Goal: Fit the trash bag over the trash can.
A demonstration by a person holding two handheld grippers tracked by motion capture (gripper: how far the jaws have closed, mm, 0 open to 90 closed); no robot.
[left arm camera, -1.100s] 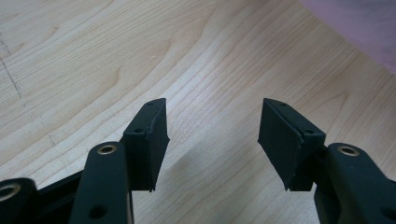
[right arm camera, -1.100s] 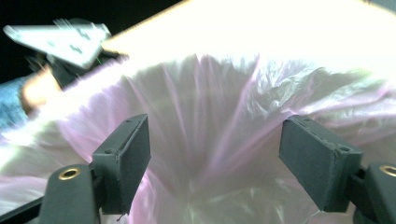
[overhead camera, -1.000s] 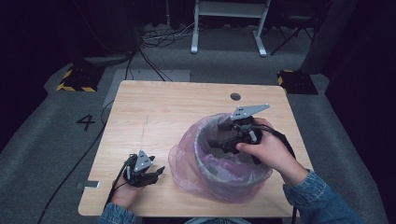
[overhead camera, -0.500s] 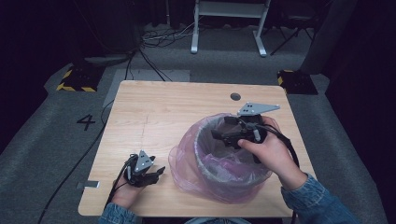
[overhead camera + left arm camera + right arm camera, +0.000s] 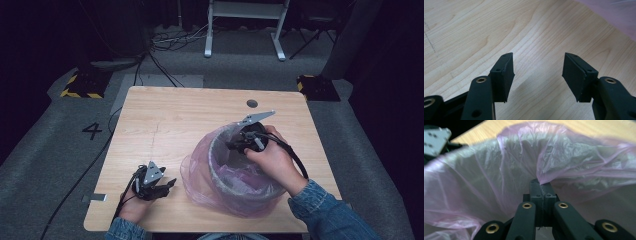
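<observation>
A grey round bin (image 5: 216,161) lined with a thin pink plastic bag (image 5: 199,176) stands on the right half of the wooden table (image 5: 190,115). My right gripper (image 5: 233,147) reaches over the bin's far rim into its mouth. Its jaws have just been closing, and in the right gripper view the right gripper (image 5: 541,185) is shut with a fold of the pink bag (image 5: 499,170) pinched at its tips. My left gripper (image 5: 169,184) rests on the table left of the bin. There the left gripper (image 5: 537,72) stands open over bare wood, nothing between its pads.
A small round hole (image 5: 252,103) lies in the table behind the bin. The bag's skirt (image 5: 614,12) spreads over the wood close to my left gripper. On the floor beyond are a white frame (image 5: 245,30), cables and two yellow-and-black blocks (image 5: 80,85).
My right gripper has moved slightly left and down into the bin's mouth and now holds a fold of the liner. The left hand has stayed where it was.
</observation>
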